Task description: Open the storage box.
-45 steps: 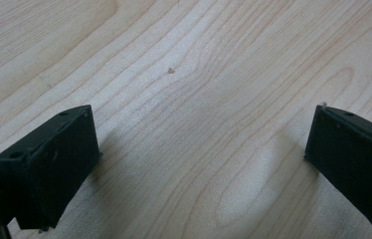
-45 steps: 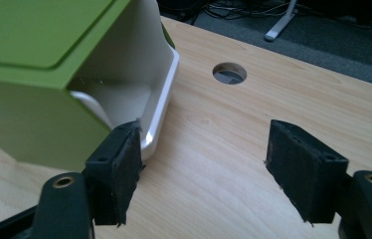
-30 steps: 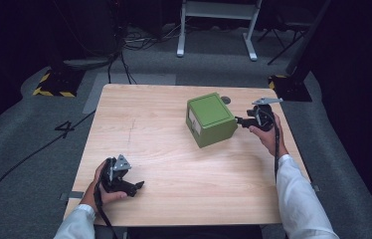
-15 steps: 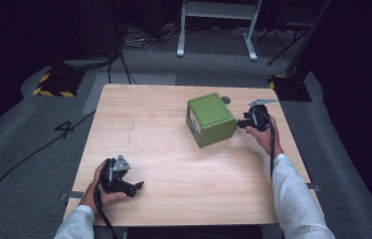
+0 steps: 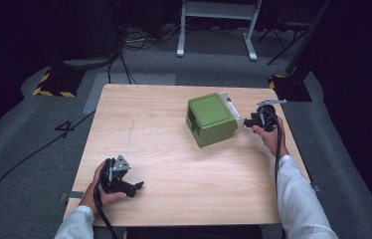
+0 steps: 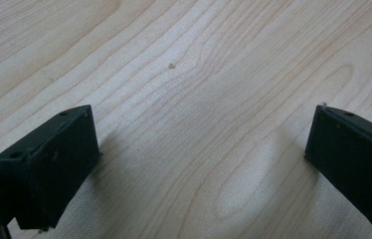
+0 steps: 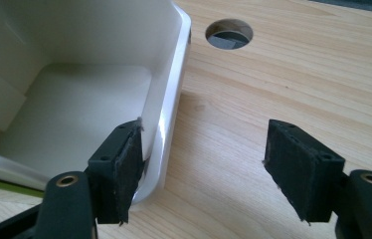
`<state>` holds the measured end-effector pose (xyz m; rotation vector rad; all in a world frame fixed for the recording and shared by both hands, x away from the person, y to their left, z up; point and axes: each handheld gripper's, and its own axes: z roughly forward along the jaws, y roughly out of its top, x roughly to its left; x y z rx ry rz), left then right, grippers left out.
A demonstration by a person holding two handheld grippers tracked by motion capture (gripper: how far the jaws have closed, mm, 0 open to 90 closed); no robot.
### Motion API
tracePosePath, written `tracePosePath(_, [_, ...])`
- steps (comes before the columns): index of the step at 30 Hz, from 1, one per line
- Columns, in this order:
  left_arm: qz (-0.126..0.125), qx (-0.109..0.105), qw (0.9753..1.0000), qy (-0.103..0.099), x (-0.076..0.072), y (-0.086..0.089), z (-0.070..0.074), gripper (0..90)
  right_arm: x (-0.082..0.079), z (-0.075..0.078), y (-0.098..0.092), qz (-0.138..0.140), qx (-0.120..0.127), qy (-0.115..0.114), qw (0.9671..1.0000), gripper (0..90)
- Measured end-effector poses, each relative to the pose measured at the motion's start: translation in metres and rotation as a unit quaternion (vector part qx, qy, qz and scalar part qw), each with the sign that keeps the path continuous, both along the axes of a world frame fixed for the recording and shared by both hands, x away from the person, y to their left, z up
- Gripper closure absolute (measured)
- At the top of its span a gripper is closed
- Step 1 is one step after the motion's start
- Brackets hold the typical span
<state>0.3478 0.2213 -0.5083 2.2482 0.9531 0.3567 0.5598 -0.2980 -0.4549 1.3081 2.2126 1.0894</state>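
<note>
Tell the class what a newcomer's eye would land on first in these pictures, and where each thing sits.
First comes the green box, lying on its side toward the far right of the wooden table, its white inside open toward the right gripper. That gripper is open, with one jaw inside the white rim and the other outside. The left gripper rests open on bare wood near the front left corner.

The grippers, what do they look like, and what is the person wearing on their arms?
Both are black hand-held tools. The left gripper has a grey three-cornered plate on top and two blocky black jaws. The right gripper has a similar grey plate, and its jaws carry dark fuzzy pads. A black cable trails from each. The person wears white long sleeves.
</note>
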Motion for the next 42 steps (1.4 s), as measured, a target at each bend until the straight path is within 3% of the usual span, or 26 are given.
tracePosePath(19, [0.003,0.0,1.0,0.001,-0.001,0.0,0.0,0.5,0.004,-0.005,-0.033,-0.046,0.006,0.001,0.9989,28.3])
tracePosePath(42, [0.002,0.0,1.0,0.001,-0.001,0.0,0.0,0.5,0.007,-0.004,-0.057,-0.071,0.002,-0.006,0.9975,26.7])
